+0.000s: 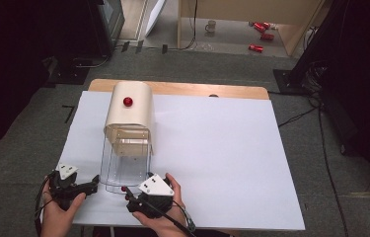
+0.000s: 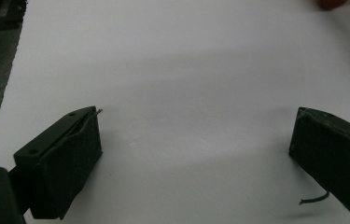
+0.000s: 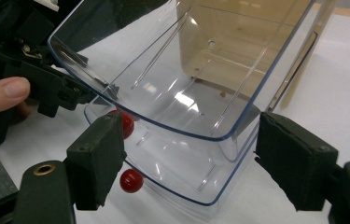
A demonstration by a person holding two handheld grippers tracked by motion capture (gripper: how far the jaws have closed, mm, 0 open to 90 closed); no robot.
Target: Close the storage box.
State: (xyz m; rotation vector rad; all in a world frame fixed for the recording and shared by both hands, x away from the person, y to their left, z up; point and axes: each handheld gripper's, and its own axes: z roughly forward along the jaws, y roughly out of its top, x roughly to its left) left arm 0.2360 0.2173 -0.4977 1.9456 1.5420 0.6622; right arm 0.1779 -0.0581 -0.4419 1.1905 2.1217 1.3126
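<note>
A cream box [image 1: 132, 113] with a red knob [image 1: 128, 101] on top stands on the white sheet [image 1: 222, 158]. Two clear plastic drawers [image 1: 123, 170] stick out of its front toward me, the upper one [image 3: 172, 79] above the lower one [image 3: 177, 172]. Each drawer front carries a small red knob [image 3: 130, 180]. My right gripper [image 3: 186, 158] is open, its jaws on either side of the drawer fronts, the left jaw beside the knobs. My left gripper [image 2: 196, 154] is open over bare white sheet, just left of the drawers [image 1: 93, 185].
The wooden tabletop [image 1: 182, 89] shows along the far edge of the sheet. Grey carpet surrounds the table. On the floor behind lie red cans [image 1: 261, 34], a mug [image 1: 211, 25] and cables [image 1: 296, 117]. Dark equipment stands at both sides.
</note>
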